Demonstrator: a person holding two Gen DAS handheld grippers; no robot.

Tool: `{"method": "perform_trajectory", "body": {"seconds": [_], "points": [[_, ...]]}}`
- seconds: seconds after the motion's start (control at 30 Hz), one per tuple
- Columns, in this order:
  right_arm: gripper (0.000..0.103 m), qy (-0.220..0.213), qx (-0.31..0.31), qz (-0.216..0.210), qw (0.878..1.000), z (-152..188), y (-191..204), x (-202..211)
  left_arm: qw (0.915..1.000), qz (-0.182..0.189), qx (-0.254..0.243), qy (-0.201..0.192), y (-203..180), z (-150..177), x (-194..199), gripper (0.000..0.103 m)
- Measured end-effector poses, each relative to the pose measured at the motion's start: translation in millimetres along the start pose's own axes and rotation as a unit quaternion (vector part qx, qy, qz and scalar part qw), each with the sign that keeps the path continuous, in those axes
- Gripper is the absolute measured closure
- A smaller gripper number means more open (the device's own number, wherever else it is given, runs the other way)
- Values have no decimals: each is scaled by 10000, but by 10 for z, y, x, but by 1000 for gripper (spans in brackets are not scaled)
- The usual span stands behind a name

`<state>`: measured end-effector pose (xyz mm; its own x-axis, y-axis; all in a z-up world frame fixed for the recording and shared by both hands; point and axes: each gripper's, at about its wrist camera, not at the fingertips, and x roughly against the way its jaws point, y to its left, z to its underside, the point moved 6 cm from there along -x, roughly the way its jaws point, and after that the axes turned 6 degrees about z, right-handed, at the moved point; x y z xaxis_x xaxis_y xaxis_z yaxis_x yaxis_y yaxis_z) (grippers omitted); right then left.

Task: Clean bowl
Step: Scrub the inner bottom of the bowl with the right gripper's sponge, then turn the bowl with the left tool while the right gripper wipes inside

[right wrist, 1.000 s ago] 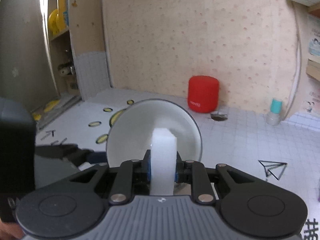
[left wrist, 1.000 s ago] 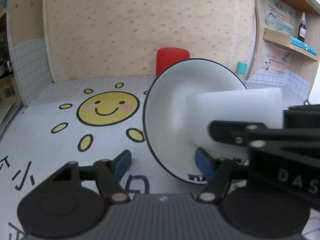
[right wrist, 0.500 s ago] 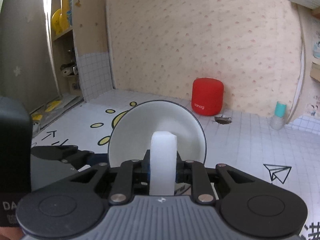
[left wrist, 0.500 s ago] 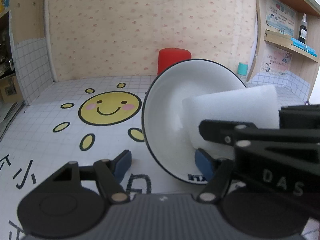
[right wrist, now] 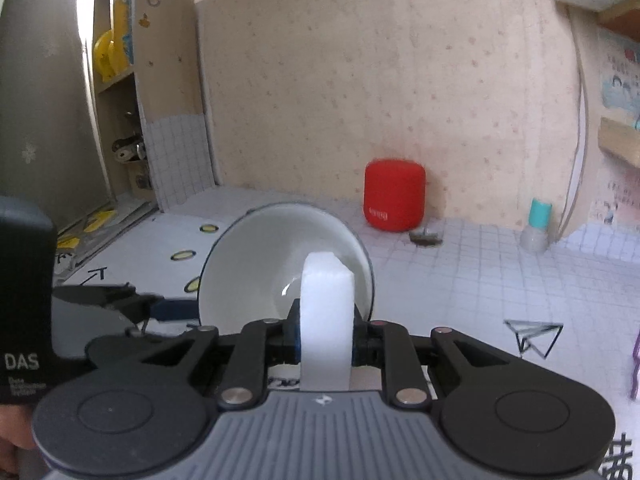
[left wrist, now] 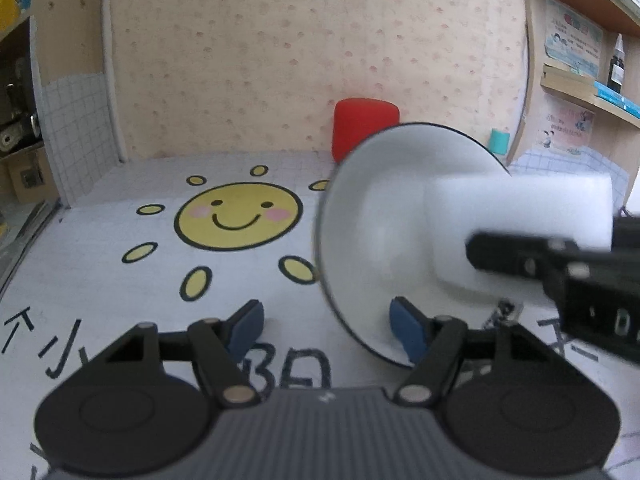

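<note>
A white bowl [left wrist: 368, 240] with a dark rim stands tilted on its side over the gridded mat, its opening facing right. My left gripper [left wrist: 326, 322] is shut on its lower wall: the right pad [left wrist: 406, 332] lies inside the bowl and the left pad [left wrist: 250, 322] sits on the outer side. My right gripper [right wrist: 326, 340] is shut on a white sponge block [right wrist: 326, 312]. The sponge [left wrist: 520, 216] reaches in from the right, and its end presses against the inside of the bowl [right wrist: 272, 256].
A red cylinder [right wrist: 394, 196] stands by the back wall and a teal-capped bottle [right wrist: 538, 224] in the right corner. A small dark object [right wrist: 426, 238] lies near the cylinder. Shelves [left wrist: 592, 92] line the right wall, a shelf unit [right wrist: 116, 80] the left. A sun drawing [left wrist: 238, 216] marks the mat.
The sponge has slid a little to the right and upward inside the bowl. The bowl stays tilted in the left gripper's hold.
</note>
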<state>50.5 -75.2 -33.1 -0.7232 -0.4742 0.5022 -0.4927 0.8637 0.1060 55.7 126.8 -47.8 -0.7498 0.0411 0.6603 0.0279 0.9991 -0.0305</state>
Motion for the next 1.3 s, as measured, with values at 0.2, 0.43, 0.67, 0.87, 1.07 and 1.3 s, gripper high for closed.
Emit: {"method": "perform_trajectory", "body": {"seconds": [0.2,0.43,0.67,0.87,1.07,1.3], "points": [[85,165,57,-241,9996,-60,164,-127,10000,-9,44,-20,-5,24,28,35],[85,250,112,-151,9995,11,169,-100,9999,-18,98,-27,13,32,36,35],[85,162,51,-237,9996,-122,248,-171,9999,-38,108,-37,5,40,40,35],[85,309,201,-380,9986,-36,380,-210,9999,-55,140,-52,37,46,56,34],[85,363,218,-304,9986,34,312,-161,9997,-144,155,-74,166,40,82,32],[85,354,198,-214,9989,35,262,-115,9997,-152,206,-42,215,31,97,30]]}}
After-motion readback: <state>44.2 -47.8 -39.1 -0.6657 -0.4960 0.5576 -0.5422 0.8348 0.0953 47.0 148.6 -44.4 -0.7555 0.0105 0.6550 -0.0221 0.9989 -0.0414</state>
